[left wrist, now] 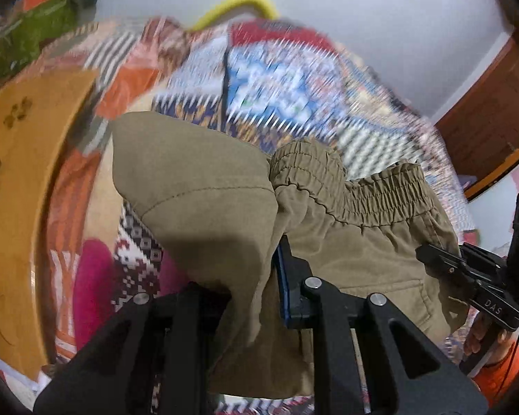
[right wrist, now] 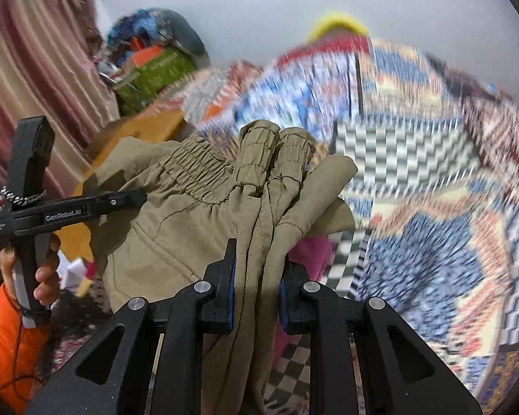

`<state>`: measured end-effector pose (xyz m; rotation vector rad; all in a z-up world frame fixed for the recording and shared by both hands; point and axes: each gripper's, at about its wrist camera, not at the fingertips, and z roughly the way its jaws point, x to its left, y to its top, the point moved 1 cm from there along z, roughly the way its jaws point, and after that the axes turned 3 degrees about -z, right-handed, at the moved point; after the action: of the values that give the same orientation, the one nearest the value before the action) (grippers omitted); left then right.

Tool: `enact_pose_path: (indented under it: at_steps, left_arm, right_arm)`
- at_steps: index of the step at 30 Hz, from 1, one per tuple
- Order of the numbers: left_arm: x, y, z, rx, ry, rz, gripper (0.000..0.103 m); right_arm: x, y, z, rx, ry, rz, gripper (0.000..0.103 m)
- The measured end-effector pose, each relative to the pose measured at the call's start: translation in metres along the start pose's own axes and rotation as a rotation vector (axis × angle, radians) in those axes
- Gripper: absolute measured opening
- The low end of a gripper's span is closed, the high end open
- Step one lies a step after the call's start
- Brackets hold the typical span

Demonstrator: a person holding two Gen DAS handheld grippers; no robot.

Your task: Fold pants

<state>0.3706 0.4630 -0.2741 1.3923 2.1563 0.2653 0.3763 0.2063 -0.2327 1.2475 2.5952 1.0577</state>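
White wall (right wrist: 245,7) | patchwork quilt (right wrist: 432,207) | both tools clamp khaki pants (right wrist: 176,214)

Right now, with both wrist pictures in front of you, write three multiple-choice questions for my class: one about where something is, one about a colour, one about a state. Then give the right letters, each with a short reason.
1. Where does the elastic waistband sit, seen from the left wrist?
A. Beyond the fingertips, between the two grippers
B. Beneath the wooden board
C. On the floor by the curtain

2. What colour are the pants?
A. Navy
B. Khaki tan
C. Black

3. What is the right gripper doing?
A. Standing open and empty
B. Holding a yellow cushion
C. Clamping bunched pants fabric

Answers:
1 A: the gathered band runs from the left gripper toward the other gripper at the right edge.
2 B: the cloth is tan in both views.
3 C: folds of fabric run up between its blue pads.
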Motion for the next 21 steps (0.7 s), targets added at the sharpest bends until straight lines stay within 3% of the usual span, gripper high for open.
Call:
enact_pose_path:
  at_steps: [5, 8, 11, 15, 18, 21]
  left_arm:
    - [0.024, -0.012, 0.013, 0.003, -0.001, -0.074, 0.055]
    - [0.032, -0.012, 0.001, 0.01, 0.014, -0.095, 0.061]
    - [0.04, -0.011, -0.022, -0.021, 0.03, -0.113, 0.061]
    - [0.046, -0.009, -0.057, -0.107, 0.075, -0.125, 0.061]
    - [0.047, -0.007, -0.056, -0.094, 0.079, -0.128, 0.061]
    - [0.045, -0.014, -0.038, -0.052, 0.165, -0.096, 0.061]
  right_arm:
    - [-0.008, -0.019, 0.029, 0.111, -0.071, -0.002, 0.027]
    - [-0.01, -0.02, 0.021, 0.134, -0.072, 0.001, 0.034]
    - [-0.01, -0.018, 0.007, 0.153, -0.085, -0.021, 0.037]
    - [-0.006, -0.022, -0.023, 0.112, -0.104, -0.038, 0.038]
    - [0.004, -0.023, -0.04, 0.042, -0.071, -0.05, 0.038]
    - [0.024, -0.026, -0.032, 0.064, -0.056, -0.104, 0.039]
